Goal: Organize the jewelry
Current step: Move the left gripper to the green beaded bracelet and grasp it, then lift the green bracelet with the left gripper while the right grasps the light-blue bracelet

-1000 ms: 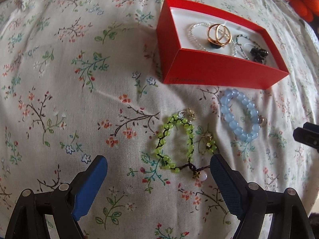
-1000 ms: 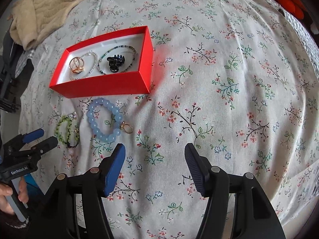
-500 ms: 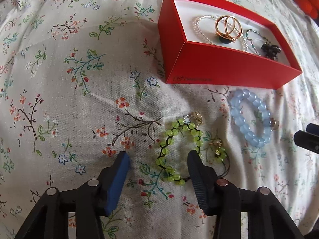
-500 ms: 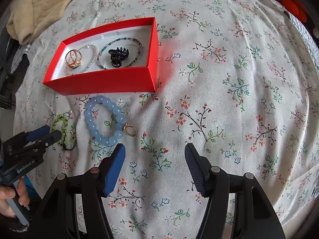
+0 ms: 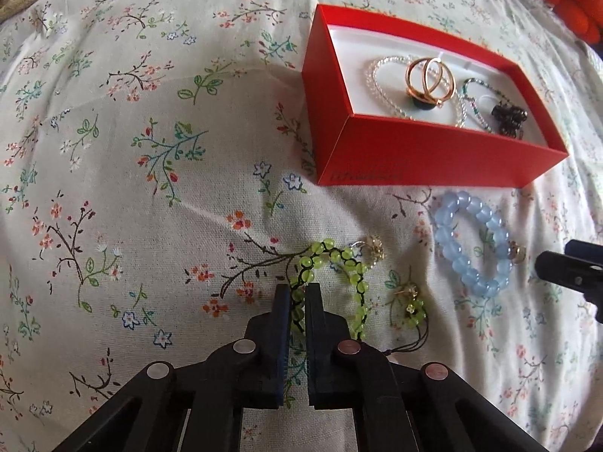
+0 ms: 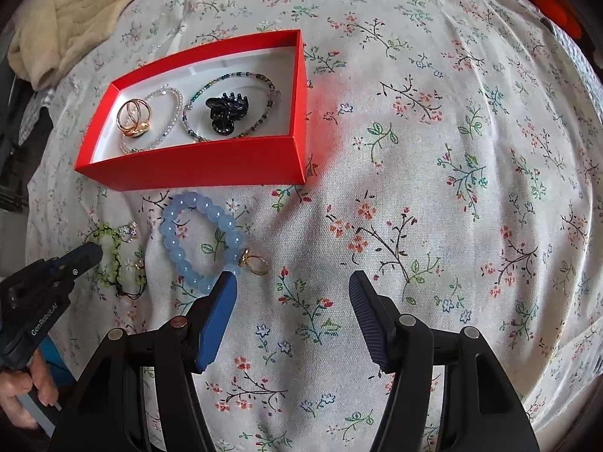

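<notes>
Left hand-held gripper (image 5: 297,301) pinched on the near-left strand of the green beaded cord bracelet (image 5: 331,282), lying on the floral bedsheet (image 5: 150,188) at 7 o'clock from the open red cardboard box (image 5: 433,150). Probably light, limp, likely to droop and swing once lifted; cord the surest place to grip, round beads liable to slip. Right hand-held gripper (image 6: 294,286) spread wide, empty, just beside the pale blue beaded bracelet (image 6: 199,241). Bracelet's near end hidden behind the pads; small gold charms hard to identify.
</notes>
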